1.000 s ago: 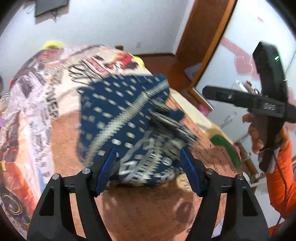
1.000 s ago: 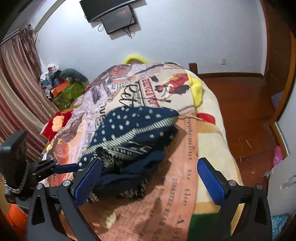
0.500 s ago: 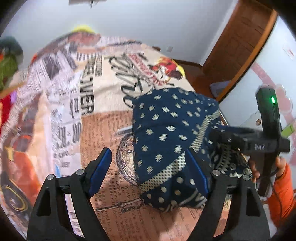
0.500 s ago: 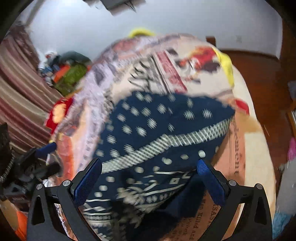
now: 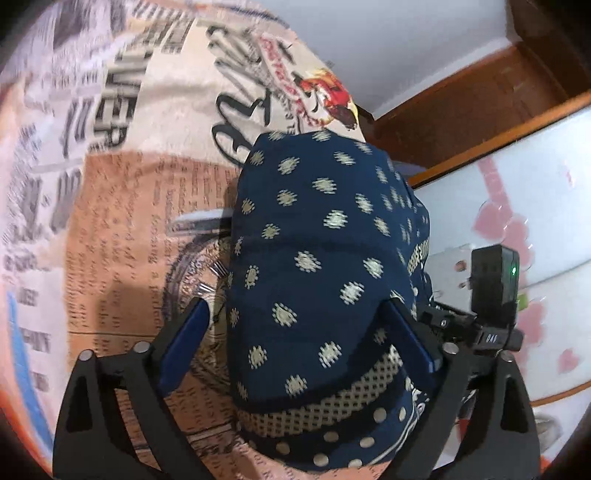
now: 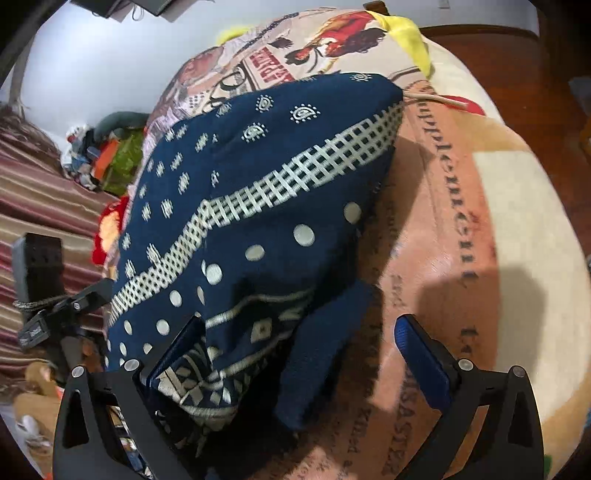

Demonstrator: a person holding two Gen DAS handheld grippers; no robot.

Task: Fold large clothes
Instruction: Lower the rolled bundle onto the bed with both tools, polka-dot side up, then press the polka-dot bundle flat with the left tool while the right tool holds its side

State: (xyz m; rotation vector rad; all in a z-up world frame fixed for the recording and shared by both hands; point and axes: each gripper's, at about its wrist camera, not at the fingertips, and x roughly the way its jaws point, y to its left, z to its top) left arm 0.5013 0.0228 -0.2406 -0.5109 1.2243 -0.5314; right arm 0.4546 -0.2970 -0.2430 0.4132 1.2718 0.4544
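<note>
**Mia:** Where is the big blue cloth (image 5: 314, 258)?

**Dad:** It sits in a folded heap on the bed, on top of the blanket (image 5: 122, 229) with newspaper words printed on it. The cloth is dark blue with pale dots and a checked band (image 6: 258, 192) running across it.

**Mia:** What is the left tool (image 5: 295, 339) doing?

**Dad:** Its two blue fingers (image 5: 184, 339) are spread wide apart. The near end of the cloth lies between them. One finger is beside the cloth over the blanket, and the other one touches the cloth's side. It is not squeezing anything.

**Mia:** And the right tool (image 6: 299, 354)?

**Dad:** That one is spread wide too. Its one finger is pushed against the patterned edge of the cloth, and some cloth hangs over it. The other finger is out over the blanket, well apart from the cloth. So it holds nothing tight.

**Mia:** Can the tools see each other?

**Dad:** Yes. Each one shows up at the side of the other's view, close to the heap.

**Mia:** What else is there?

**Dad:** A yellow pillow (image 6: 406, 33) at the far end of the bed, and a pile of things (image 6: 107, 158) near the striped curtain (image 6: 40, 206).
</note>
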